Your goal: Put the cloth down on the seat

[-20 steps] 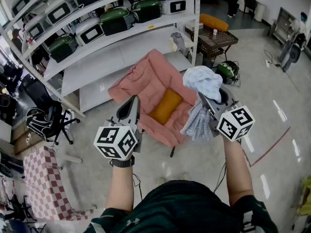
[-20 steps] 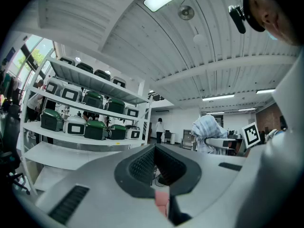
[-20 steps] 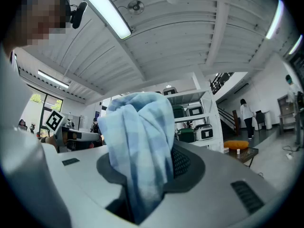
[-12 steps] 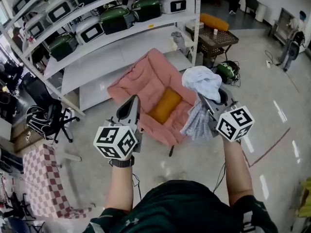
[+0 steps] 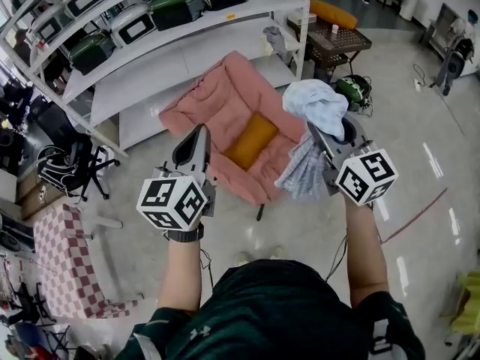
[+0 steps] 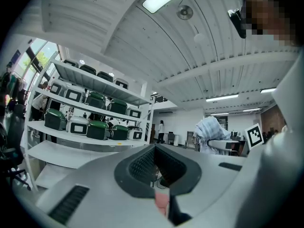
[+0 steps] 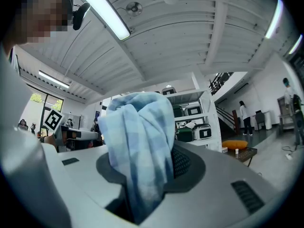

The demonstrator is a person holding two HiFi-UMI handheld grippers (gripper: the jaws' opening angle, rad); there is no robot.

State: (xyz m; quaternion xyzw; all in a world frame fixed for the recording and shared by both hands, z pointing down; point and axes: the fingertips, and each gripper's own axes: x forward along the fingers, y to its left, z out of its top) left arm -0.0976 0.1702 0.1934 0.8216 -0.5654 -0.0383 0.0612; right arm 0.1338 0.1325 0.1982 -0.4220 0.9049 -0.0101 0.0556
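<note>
A light blue checked cloth (image 5: 315, 108) is bunched above my right gripper (image 5: 312, 132), which is shut on it; one end hangs down beside the jaws. In the right gripper view the cloth (image 7: 139, 141) fills the gap between the jaws and hides the fingertips. The pink seat (image 5: 219, 109) with an orange cushion (image 5: 251, 141) stands on the floor ahead, below and left of the cloth. My left gripper (image 5: 198, 132) is held over the seat's near edge, jaws shut and empty. The left gripper view looks level across the room, with the jaws (image 6: 159, 167) together.
A white shelf rack (image 5: 150, 43) with green and white appliances stands behind the seat. A chequered chair (image 5: 69, 276) and a black office chair (image 5: 64, 172) are at the left. A brown table (image 5: 334, 42) and a green object (image 5: 351, 109) lie at the right.
Both grippers have shifted slightly, the left one a little down and left. The seat sits a bit higher in the view. The cloth stays gripped in the right gripper.
</note>
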